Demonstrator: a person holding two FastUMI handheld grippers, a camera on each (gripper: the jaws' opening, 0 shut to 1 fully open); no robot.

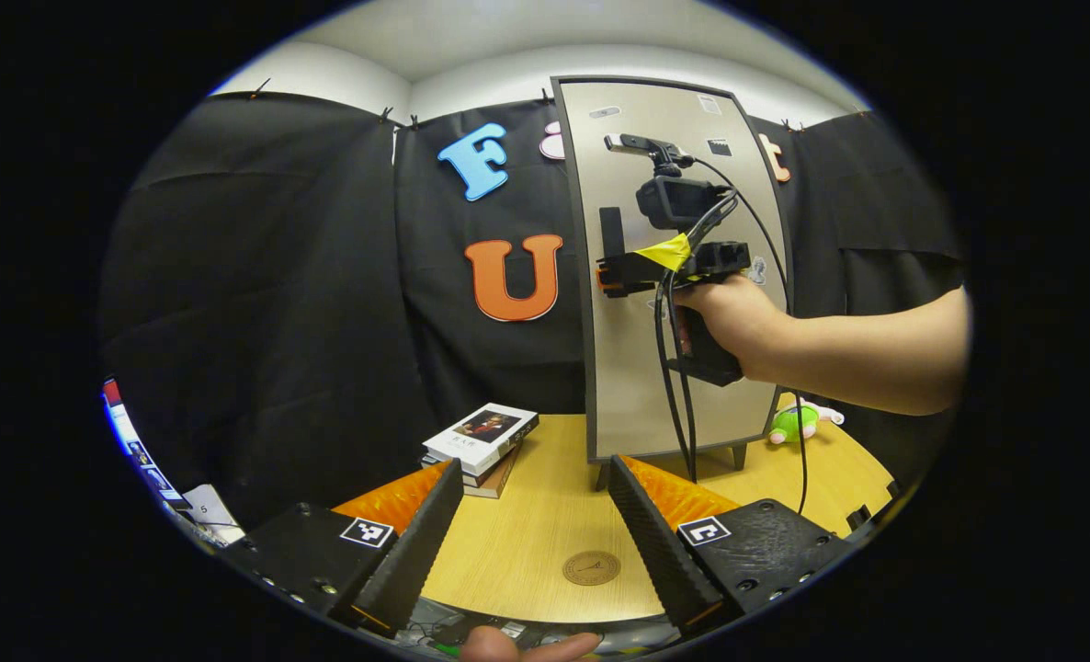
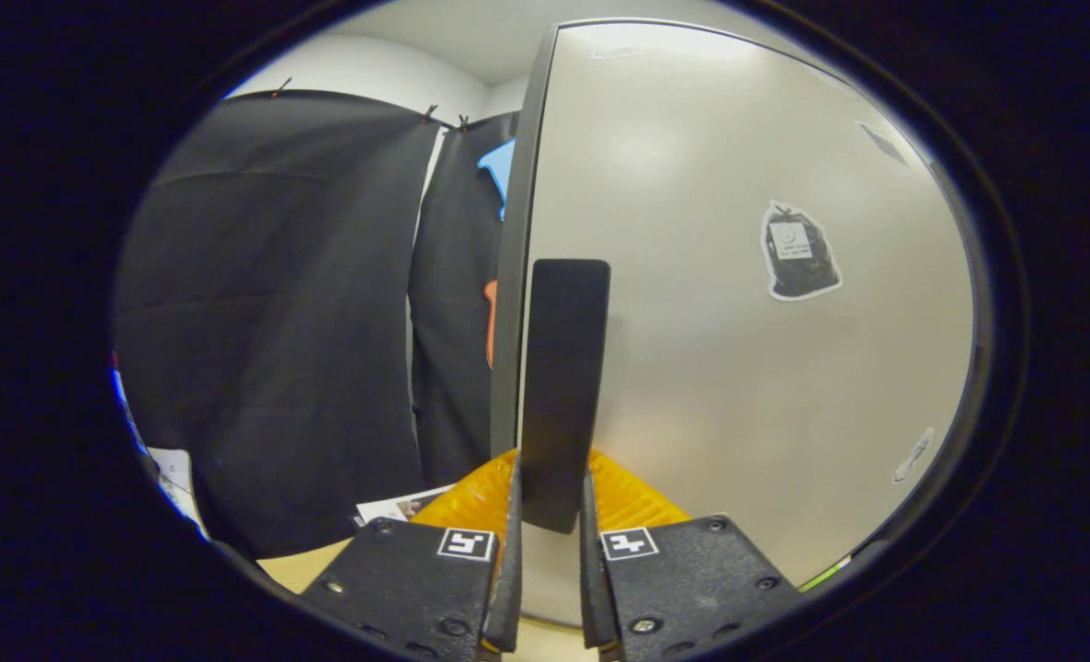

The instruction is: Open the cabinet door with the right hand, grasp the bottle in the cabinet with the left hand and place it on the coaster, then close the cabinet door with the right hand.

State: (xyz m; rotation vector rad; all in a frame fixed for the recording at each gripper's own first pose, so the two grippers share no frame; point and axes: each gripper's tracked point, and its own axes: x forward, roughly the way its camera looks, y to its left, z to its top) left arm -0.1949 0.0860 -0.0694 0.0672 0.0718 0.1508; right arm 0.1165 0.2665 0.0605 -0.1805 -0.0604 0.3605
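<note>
The cabinet's pale door (image 1: 683, 276) stands closed on the wooden table (image 1: 527, 542), with a dark upright handle (image 1: 610, 234) near its left edge. In the right gripper view the door (image 2: 738, 322) is close up and my right gripper (image 2: 550, 496) is shut on the handle (image 2: 562, 386), one finger on each side. From the left gripper view, that right gripper (image 1: 614, 276) is held by a hand at the handle. My left gripper (image 1: 536, 515) hangs open low over the table, with the round coaster (image 1: 591, 567) between its fingers' line. The bottle is hidden behind the door.
A stack of books (image 1: 481, 446) lies on the table left of the cabinet. A green plush toy (image 1: 798, 421) sits to the cabinet's right. Cables (image 1: 683, 386) hang from the right gripper in front of the door. Papers (image 1: 205, 506) lie at the far left.
</note>
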